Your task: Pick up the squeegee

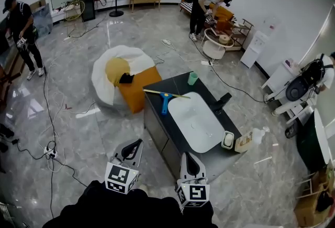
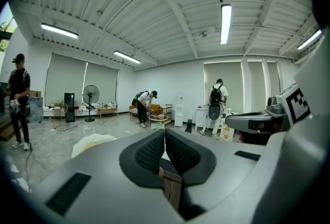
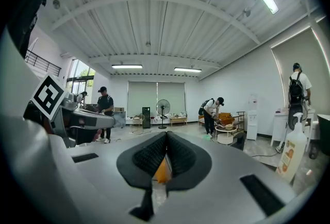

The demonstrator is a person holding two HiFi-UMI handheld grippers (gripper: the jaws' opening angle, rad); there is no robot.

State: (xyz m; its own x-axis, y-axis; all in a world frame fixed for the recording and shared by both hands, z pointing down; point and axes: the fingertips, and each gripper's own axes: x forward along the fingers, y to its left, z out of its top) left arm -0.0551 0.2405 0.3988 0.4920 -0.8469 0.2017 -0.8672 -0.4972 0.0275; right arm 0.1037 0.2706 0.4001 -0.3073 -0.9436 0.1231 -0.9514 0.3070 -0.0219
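Note:
The squeegee (image 1: 165, 99) has a blue handle and a long thin yellowish blade; it lies on the dark counter (image 1: 157, 117) at the far end of the white basin (image 1: 194, 121). Both grippers hang over the floor on the near side of the counter, well short of the squeegee. My left gripper (image 1: 136, 143) (image 2: 165, 133) is shut with nothing in it. My right gripper (image 1: 189, 156) (image 3: 166, 135) is also shut and empty, close to the counter's near corner.
A green cup (image 1: 192, 78) stands at the counter's far edge. A black faucet (image 1: 222, 101), a soap dish (image 1: 227, 139) and a spray bottle (image 1: 256, 135) are on its right side. A white and orange beanbag (image 1: 124, 79) sits beyond it. Cables and a power strip (image 1: 51, 152) lie at the left. Several people stand around the room.

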